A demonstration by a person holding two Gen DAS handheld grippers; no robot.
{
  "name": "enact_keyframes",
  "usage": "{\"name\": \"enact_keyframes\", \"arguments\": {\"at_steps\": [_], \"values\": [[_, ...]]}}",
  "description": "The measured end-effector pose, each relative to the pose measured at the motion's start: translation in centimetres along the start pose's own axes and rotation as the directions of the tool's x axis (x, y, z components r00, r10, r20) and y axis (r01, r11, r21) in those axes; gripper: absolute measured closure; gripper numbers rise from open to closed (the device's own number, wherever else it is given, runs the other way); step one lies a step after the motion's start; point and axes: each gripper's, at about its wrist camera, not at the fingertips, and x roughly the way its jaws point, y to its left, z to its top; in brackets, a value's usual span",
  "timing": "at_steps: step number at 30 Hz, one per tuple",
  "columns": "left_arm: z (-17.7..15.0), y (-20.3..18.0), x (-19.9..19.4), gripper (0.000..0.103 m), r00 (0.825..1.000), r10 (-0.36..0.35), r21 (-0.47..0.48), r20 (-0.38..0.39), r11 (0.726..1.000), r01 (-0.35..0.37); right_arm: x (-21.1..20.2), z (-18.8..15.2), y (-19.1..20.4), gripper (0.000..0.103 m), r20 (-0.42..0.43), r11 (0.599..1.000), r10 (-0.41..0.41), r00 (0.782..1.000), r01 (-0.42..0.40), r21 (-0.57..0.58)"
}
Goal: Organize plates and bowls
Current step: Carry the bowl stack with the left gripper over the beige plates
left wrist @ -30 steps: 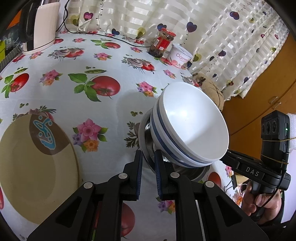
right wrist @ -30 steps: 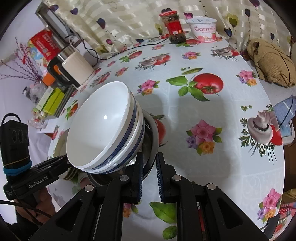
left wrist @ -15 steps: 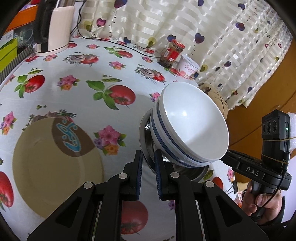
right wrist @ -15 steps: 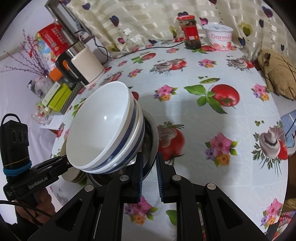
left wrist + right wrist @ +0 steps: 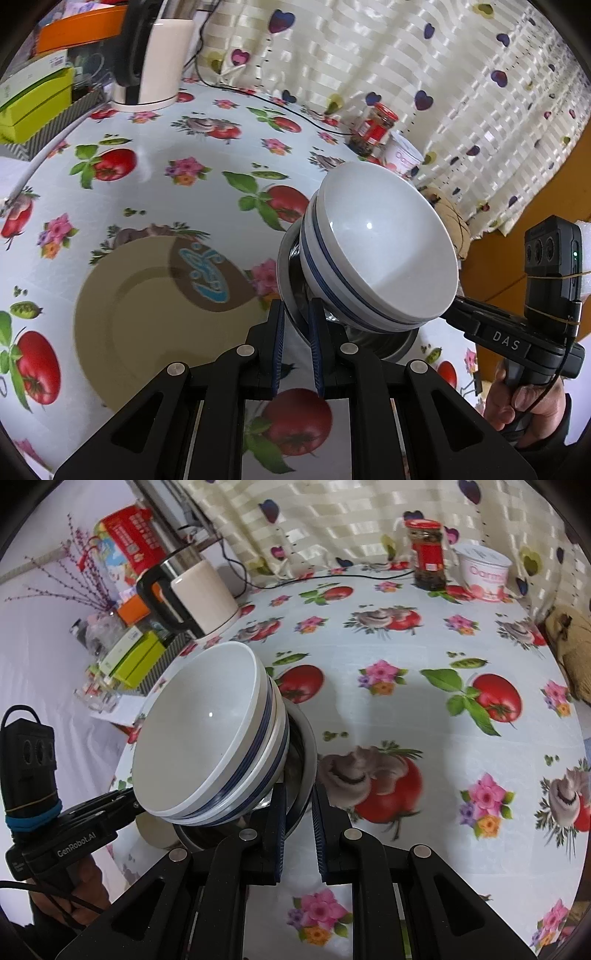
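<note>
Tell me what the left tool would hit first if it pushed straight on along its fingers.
It is already shut on the steel bowl under the white bowls. Beyond that rim, probably the tablecloth; depth is unclear.

Bright, even daylight through the curtain (image 5: 388, 74) at the back. Small specular dot on the white bowl (image 5: 380, 254) in both views. Soft grey shadow on the worktop (image 5: 424, 701) beyond the bowls. Beige plate (image 5: 155, 317) slightly motion-blurred. Strong fisheye bending, black vignette corners.

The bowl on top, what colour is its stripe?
Dark blue, on the white bowl; right wrist view.
</note>
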Motion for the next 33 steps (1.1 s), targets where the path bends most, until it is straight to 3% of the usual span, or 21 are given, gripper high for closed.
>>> {"name": "enact_keyframes", "arguments": {"at_steps": [33], "values": [[-2.0,8.8,-4.7,0.090,0.988,0.142,-0.162,0.068,0.978,-0.129,7.2,1.0,10.0,0.089,-0.124,0.982,0.073,0.990,-0.093,-0.165]]}}
